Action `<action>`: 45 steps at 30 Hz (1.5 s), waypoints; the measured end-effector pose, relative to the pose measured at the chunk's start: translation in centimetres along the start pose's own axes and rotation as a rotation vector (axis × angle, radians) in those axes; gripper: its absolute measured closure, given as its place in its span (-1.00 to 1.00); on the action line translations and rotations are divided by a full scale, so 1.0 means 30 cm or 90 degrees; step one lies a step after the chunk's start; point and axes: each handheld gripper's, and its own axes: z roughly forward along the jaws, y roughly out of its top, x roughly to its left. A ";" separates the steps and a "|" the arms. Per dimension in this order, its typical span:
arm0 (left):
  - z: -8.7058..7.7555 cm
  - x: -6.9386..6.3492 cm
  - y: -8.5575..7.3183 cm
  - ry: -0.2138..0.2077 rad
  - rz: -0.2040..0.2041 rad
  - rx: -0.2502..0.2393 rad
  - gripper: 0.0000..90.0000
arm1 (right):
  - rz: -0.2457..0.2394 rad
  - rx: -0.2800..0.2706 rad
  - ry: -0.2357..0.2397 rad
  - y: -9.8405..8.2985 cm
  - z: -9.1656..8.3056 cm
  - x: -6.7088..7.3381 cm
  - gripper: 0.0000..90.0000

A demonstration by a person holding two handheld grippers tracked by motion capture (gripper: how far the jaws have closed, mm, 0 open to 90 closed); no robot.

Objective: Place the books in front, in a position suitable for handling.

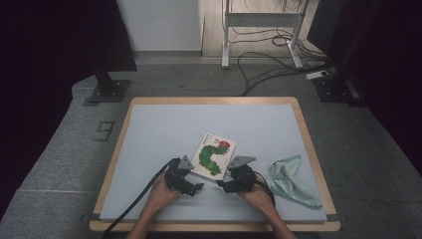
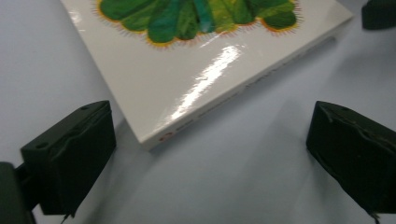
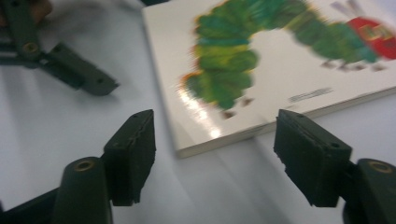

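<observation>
a pale blue mat (image 1: 149,149) on a wood-edged table is ringed by grey carpet and floor cables (image 1: 268,64). a caterpillar picture book (image 1: 214,155) lies flat mid-mat, a green cloth (image 1: 290,179) well to its right. the left gripper (image 2: 210,154) and right gripper (image 3: 215,154) are held spread wide at the book's near corners; its spine lettering is seen from the left gripper view.

1. The book (image 2: 205,70) is cut off by the top edge in the left gripper view.
2. Its spine lettering is too blurred to read.
3. In the right gripper view the caterpillar picture (image 3: 261,51) is smeared.
</observation>
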 end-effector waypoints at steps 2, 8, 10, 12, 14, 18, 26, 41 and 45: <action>0.002 0.012 -0.001 0.005 -0.012 0.000 -1.00 | 0.009 -0.004 -0.009 0.013 -0.001 -0.031 -0.48; 0.005 0.043 -0.001 0.038 -0.039 -0.011 -1.00 | 0.018 -0.006 -0.037 0.049 0.016 -0.121 -0.64; 0.009 0.048 -0.001 0.038 -0.050 -0.013 -1.00 | 0.022 -0.006 -0.042 0.061 0.029 -0.147 -0.68; 0.009 0.050 0.000 0.040 -0.054 -0.012 -1.00 | 0.028 -0.006 -0.043 0.073 0.044 -0.172 -0.72; 0.010 0.051 -0.001 0.041 -0.055 -0.012 -1.00 | 0.028 -0.005 -0.053 0.085 0.060 -0.195 -0.73; 0.011 0.048 -0.001 0.044 -0.054 -0.012 -1.00 | 0.036 0.004 -0.050 0.100 0.095 -0.243 -0.81; 0.012 0.048 -0.001 0.043 -0.055 -0.012 -1.00 | 0.037 0.009 -0.027 0.121 0.158 -0.314 -1.00; 0.011 0.050 -0.001 0.042 -0.056 -0.012 -1.00 | 0.063 0.002 0.023 0.143 0.211 -0.349 -1.00; 0.009 0.054 -0.003 0.036 -0.052 -0.012 -1.00 | 0.061 0.010 0.025 0.139 0.201 -0.338 -1.00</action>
